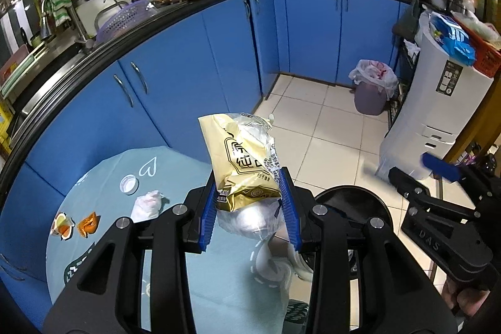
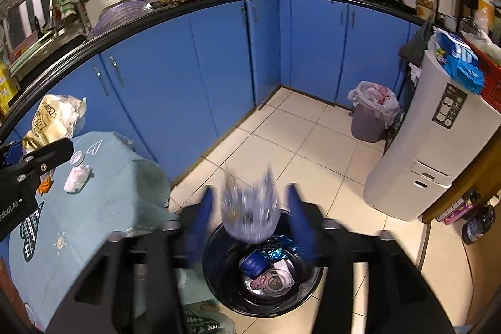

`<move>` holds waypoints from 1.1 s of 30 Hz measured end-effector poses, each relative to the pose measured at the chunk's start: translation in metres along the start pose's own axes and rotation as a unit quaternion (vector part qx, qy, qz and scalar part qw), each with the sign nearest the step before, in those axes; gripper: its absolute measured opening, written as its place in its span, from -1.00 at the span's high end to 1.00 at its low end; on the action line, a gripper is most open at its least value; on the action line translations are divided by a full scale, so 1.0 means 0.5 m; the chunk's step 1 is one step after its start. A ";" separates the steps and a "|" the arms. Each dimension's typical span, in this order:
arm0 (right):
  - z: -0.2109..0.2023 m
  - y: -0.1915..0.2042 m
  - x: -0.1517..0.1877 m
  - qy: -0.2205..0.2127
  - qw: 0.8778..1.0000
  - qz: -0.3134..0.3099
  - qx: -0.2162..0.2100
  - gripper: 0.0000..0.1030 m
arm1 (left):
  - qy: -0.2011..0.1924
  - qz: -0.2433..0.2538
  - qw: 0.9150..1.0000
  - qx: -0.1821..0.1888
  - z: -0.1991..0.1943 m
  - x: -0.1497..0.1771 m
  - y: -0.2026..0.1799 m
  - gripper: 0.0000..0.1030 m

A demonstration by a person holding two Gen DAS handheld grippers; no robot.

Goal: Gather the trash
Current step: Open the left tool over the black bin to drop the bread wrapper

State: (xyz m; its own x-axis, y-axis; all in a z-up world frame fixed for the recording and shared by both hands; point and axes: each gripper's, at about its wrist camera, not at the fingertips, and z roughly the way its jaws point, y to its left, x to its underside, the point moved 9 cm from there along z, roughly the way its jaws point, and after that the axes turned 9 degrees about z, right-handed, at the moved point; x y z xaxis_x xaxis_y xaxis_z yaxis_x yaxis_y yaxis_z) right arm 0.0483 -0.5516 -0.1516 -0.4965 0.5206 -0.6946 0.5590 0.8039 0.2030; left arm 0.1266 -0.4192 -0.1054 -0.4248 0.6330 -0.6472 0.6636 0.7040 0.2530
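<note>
Table: teal cloth bearing bottle cap, crumpled tissue, orange peel at 9 o'clock.
Room: blue cabinets, tiled floor.
Left gripper: clamped on gold snack bag.
Right gripper: jaws spread, blurred wrapper loose between them above black bin.

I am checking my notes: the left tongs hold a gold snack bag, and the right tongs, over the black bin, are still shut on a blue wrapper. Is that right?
Not quite. The left tongs do hold the gold snack bag, but the right tongs over the black bin are open: in the right wrist view the blurred bluish wrapper hangs free between the pads, touching neither.
</note>
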 end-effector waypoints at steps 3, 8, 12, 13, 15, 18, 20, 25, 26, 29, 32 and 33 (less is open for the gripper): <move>-0.013 -0.022 -0.012 -0.021 1.000 0.006 0.012 -0.43 | 0.000 0.007 1.000 0.002 0.003 -0.006 -0.017 0.26; -0.020 -0.065 -0.023 -0.030 0.999 0.032 0.026 -0.44 | -0.002 0.021 1.000 0.009 0.004 -0.019 -0.046 0.26; -0.029 -0.107 -0.029 -0.035 0.997 0.052 0.040 -0.44 | -0.009 0.036 0.999 0.022 0.003 -0.040 -0.080 0.26; -0.031 -0.118 -0.031 -0.036 0.997 0.057 0.043 -0.44 | -0.011 0.039 0.999 0.024 0.001 -0.045 -0.088 0.26; -0.036 -0.138 -0.033 -0.038 0.996 0.066 0.048 -0.44 | -0.016 0.048 0.998 0.033 -0.001 -0.059 -0.111 0.26; -0.041 -0.163 -0.033 -0.040 0.995 0.077 0.055 -0.44 | -0.021 0.058 0.997 0.046 -0.001 -0.078 -0.140 0.24; -0.046 -0.184 -0.035 -0.042 0.994 0.086 0.060 -0.44 | -0.026 0.063 0.996 0.055 -0.003 -0.091 -0.162 0.22; -0.058 -0.227 -0.039 -0.047 0.991 0.106 0.071 -0.44 | -0.042 0.077 0.994 0.065 -0.011 -0.122 -0.206 -0.07; -0.059 -0.234 -0.039 -0.047 0.990 0.108 0.073 -0.44 | -0.044 0.079 0.994 0.067 -0.012 -0.126 -0.211 -0.10; -0.063 -0.244 -0.038 -0.048 0.990 0.112 0.076 -0.44 | -0.048 0.080 0.993 0.069 -0.015 -0.137 -0.220 -0.51; -0.062 -0.243 -0.039 -0.047 0.989 0.114 0.076 -0.44 | -0.053 0.069 0.994 0.073 -0.019 -0.144 -0.215 -0.84; -0.062 -0.243 -0.039 -0.047 0.989 0.114 0.076 -0.44 | -0.053 0.069 0.994 0.069 -0.018 -0.145 -0.213 -0.85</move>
State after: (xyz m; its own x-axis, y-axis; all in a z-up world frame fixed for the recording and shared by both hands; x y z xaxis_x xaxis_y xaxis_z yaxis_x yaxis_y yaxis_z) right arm -0.0308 -0.6505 -0.1415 -0.2857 0.6482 -0.7059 0.7457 0.6130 0.2610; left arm 0.0809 -0.5371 -0.0790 -0.2613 0.6781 -0.6869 0.7928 0.5568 0.2480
